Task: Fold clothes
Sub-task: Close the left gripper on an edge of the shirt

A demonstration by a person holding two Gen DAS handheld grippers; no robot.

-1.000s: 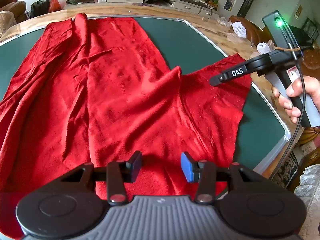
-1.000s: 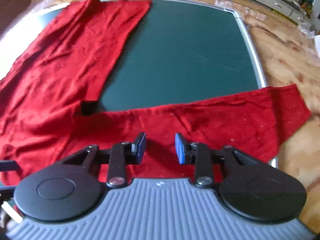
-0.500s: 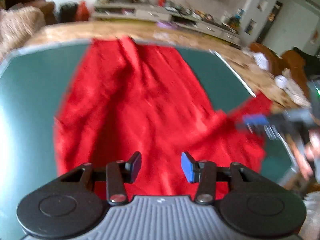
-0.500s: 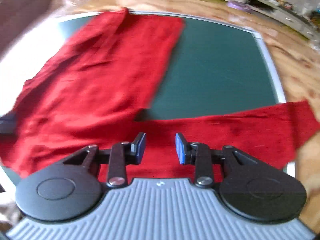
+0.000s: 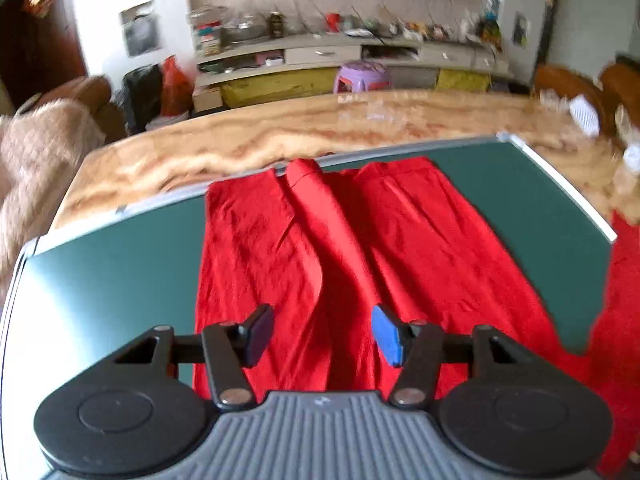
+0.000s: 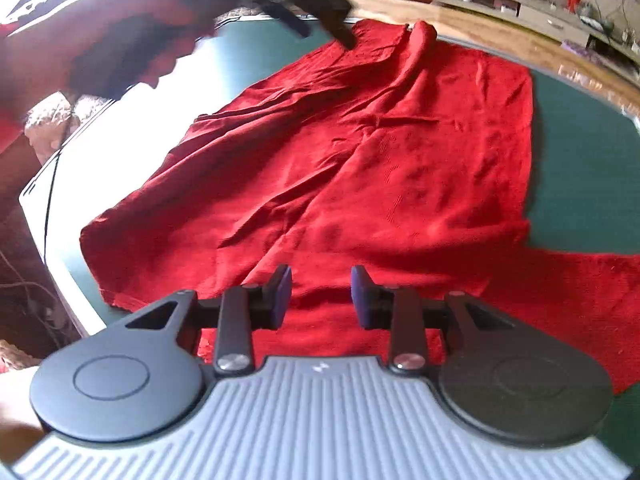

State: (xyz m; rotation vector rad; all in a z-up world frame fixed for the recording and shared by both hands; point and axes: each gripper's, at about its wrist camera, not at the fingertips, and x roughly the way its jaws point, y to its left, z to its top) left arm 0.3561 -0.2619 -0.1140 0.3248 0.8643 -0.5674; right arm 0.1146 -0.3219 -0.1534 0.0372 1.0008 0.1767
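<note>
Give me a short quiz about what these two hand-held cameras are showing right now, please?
1. True or false: the left gripper has its fingers closed on the red garment.
2. What colour is the mat under the garment?
A. green
B. white
C. yellow
3. Fill in: the right gripper is ____, holding nothing.

Key: 1 false, its fingers stand apart; 2 A; 3 open.

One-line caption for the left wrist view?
Left gripper, fingers open, above a red garment spread on the green mat.
</note>
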